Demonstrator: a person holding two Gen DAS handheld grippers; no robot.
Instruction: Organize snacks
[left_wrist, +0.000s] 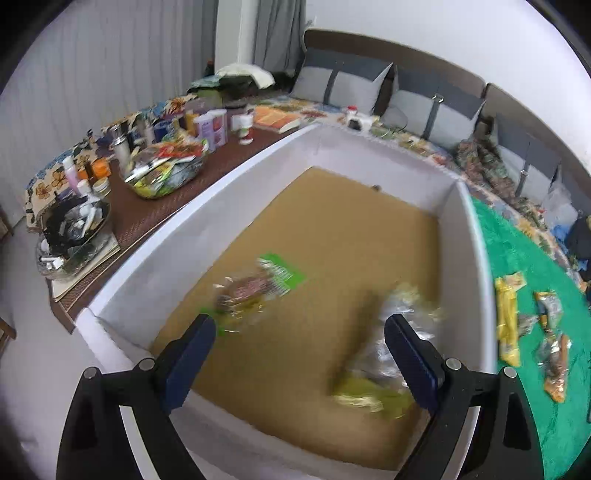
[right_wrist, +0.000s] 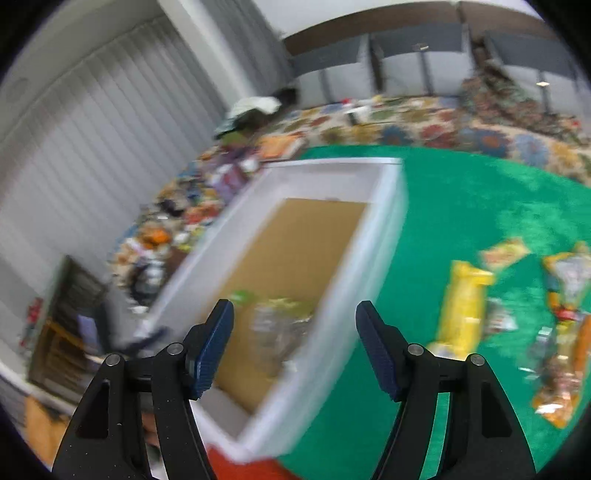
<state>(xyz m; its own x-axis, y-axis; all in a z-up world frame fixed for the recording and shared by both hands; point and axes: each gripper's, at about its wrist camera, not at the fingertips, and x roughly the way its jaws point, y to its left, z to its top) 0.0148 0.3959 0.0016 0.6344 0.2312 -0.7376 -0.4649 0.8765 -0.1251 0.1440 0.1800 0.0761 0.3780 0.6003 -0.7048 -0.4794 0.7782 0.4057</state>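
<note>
1. Progress: we count two snack packets inside the white box (left_wrist: 369, 155). One is a clear wrapper with a green header (left_wrist: 258, 286), lying mid-floor. The other is a crinkled clear-and-yellow packet (left_wrist: 380, 354), lying near the box's right wall, blurred in the left wrist view.

2. Left to do: at least four packets are outside on the green mat (right_wrist: 461, 192). We see a long yellow packet (right_wrist: 463, 306), a small yellow-orange one (right_wrist: 504, 251) behind it, and two mixed orange-and-silver wrappers (right_wrist: 565, 280) further right. We judge the task to be under half done.

3. Left claw (left_wrist: 300, 328): spread wide over the box interior, nothing between its blue pads. The crinkled packet sits just beside the right pad, apparently let go.

4. Right claw (right_wrist: 294, 314): also parted and empty, held above the box's near right corner, with the yellow packet off to its right.

5. Materials: the box has smooth white rigid walls and a flat tan floor like cardboard. The mat is a fuzzy green pile. The wrappers are thin crinkly film, glossy, likely slippery and easily crushed.

6. Surroundings: a dark surface (left_wrist: 147, 210) left of the box carries bottles and a clear bowl of sachets (left_wrist: 166, 170). Grey cushions (left_wrist: 340, 85) line the far wall.
</note>
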